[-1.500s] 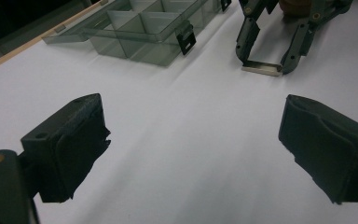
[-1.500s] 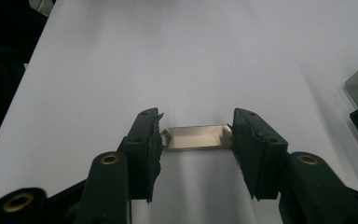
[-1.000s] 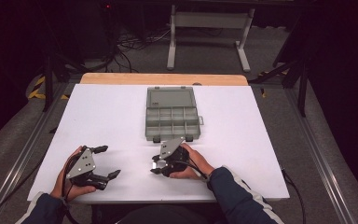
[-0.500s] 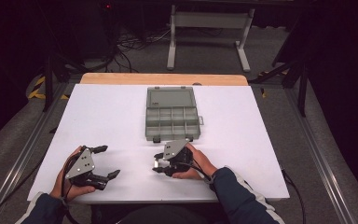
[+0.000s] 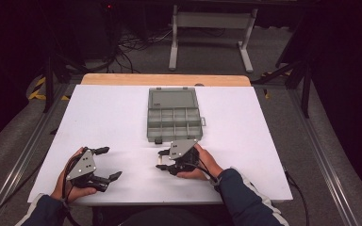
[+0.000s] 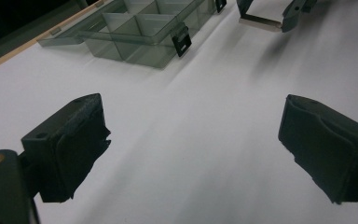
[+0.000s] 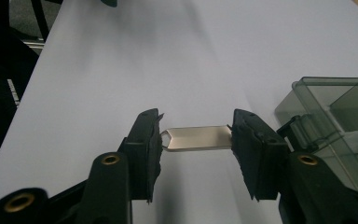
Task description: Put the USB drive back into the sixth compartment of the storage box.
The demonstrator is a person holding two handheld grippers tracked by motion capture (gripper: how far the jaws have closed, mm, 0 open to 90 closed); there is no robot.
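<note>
Item: flat metal strip (image 7: 196,138), held endwise between the pads of the right gripper (image 7: 196,140), jaws about half closed on its two ends, above the white worktop (image 5: 113,117) just in front of the open clear compartment box (image 5: 174,115). Left gripper (image 5: 104,165): jaws stood wide apart with nothing between them, low over the worktop near its front edge, well apart from the box.

organizer box (image 7: 335,126) cut off at right edge, metal strip (image 7: 198,138) ends hidden by pads
</note>
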